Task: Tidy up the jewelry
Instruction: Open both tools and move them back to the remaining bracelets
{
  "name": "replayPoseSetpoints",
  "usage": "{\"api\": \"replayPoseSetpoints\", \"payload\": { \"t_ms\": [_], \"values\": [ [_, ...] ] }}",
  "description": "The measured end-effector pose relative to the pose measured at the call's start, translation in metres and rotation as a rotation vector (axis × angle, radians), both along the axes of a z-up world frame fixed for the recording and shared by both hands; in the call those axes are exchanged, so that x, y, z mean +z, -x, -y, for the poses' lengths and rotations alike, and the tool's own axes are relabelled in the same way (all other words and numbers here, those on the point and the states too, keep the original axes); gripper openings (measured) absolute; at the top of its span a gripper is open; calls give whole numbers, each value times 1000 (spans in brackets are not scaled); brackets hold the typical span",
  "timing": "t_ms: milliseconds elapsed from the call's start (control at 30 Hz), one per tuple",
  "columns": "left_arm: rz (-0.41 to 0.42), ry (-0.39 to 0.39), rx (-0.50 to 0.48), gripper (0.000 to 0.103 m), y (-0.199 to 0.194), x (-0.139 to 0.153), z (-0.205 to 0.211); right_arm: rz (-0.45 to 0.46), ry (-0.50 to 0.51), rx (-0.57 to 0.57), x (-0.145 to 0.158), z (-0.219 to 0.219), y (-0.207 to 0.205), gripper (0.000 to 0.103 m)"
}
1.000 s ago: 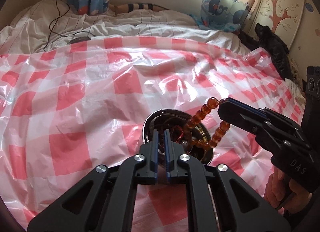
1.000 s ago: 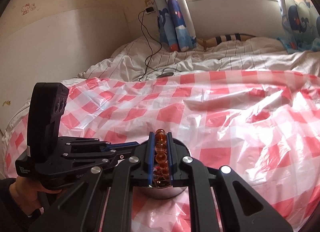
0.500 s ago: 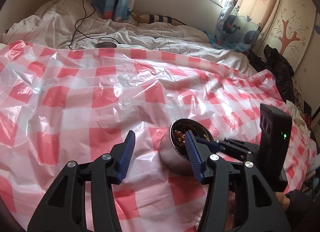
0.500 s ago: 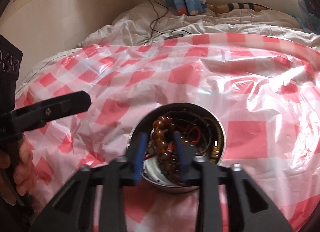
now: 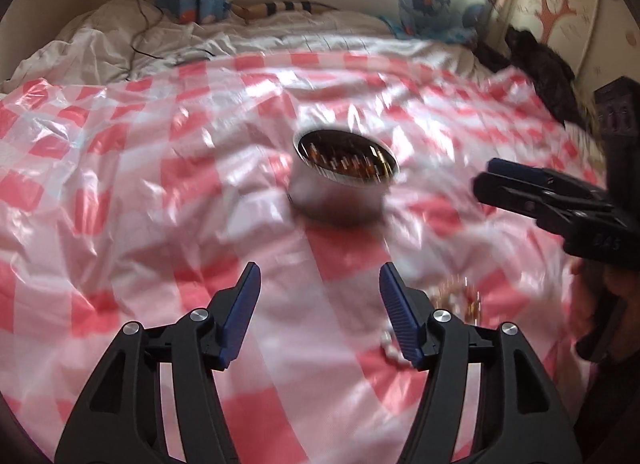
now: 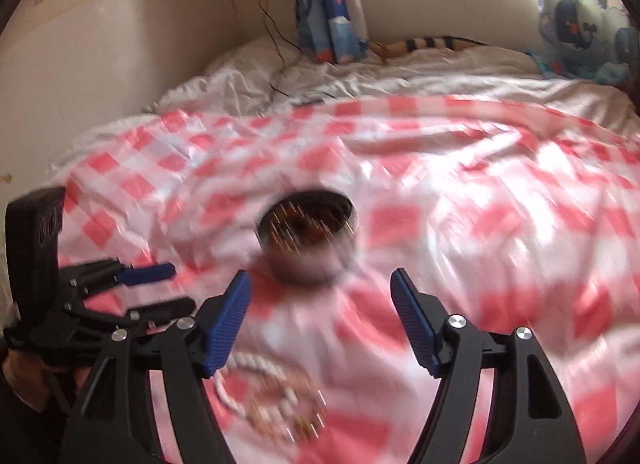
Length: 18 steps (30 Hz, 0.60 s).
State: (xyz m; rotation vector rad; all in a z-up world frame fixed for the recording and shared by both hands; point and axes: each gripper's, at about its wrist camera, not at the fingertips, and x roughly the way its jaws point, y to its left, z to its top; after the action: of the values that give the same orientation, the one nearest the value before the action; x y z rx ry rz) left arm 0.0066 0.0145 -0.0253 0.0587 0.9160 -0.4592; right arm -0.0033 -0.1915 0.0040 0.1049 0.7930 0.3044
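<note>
One round metal bowl [image 5: 340,192] stands on the sheet [image 5: 160,184] spread over the bed [image 6: 400,80], ahead of both grippers and touched by neither. Its wall is dull and silvery, and its dark inside holds a tangle of amber-brown jewelry [image 5: 348,162], too blurred to sort into pieces. Nearer the cameras a second heap [image 6: 272,396] lies loose on the sheet: a string of white beads curving round some brownish and gold bits, smeared by motion; in the left view it shows only as a faint patch just right of the right-hand finger. That makes one bowl and two lots of jewelry, one inside, one outside. The left gripper [image 5: 318,312] has its jaws wide apart with nothing between them, its two ribbed blue pads [image 5: 240,316] on black arms. The right gripper [image 6: 320,320] is the same, jaws wide and bare, over the sheet between bowl and bead heap. Each gripper appears at the edge of the other's view. The sheet is thin, shiny, crinkled plastic in red and white checks. Behind it lie rumpled white bedclothes, a black cable [image 6: 280,44] and two whale-print curtains [image 6: 328,12].
</note>
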Motion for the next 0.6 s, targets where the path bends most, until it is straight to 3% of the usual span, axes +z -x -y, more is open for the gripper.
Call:
{"api": "replayPoseSetpoints", "payload": {
  "t_ms": [100,200,433,600],
  "values": [
    [-5,-73,-68,59,7,-13,21,-91,20,-54,-19,16,29,69],
    [-7,-86,-100,59,13,-16,31,-106,38,-25,-21,11,35,69],
    [-2,-140,-142,59,19,-20,44,-122,283,10,-42,-18,32,69],
    [18,-263,-151,59,21,-32,56,-97,419,-14,-55,-29,26,69]
  ]
}}
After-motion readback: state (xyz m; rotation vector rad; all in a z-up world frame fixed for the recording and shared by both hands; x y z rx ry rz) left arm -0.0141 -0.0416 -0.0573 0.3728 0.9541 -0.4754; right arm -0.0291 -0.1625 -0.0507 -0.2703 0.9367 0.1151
